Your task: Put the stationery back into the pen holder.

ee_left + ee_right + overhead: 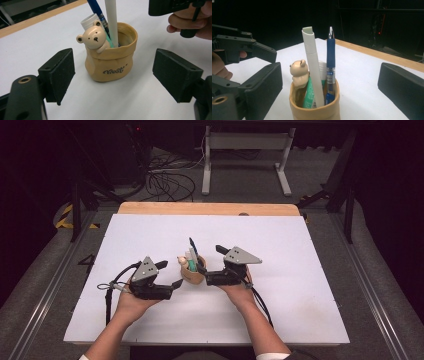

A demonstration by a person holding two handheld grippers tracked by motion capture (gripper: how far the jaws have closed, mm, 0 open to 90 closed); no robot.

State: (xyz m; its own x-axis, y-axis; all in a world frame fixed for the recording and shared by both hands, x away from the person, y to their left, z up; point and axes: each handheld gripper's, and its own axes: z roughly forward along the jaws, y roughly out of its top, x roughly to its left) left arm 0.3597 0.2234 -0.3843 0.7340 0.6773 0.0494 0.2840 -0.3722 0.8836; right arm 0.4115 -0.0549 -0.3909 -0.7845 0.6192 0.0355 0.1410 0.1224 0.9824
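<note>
A tan, sack-shaped pen holder with a small bear figure on its rim is seen standing upright near the middle of the white table. A white pen, a blue pen and a green-labelled tube are held inside it, the pens leaning and rising well above the rim. The left gripper is held just beside the holder with jaws spread wide, nothing between the pads. The right gripper is placed close on the other side, jaws parted either side of the holder and not pressing on it. Beyond the table's wooden far edge, a grey stand and loose cables are noted on the floor.
</note>
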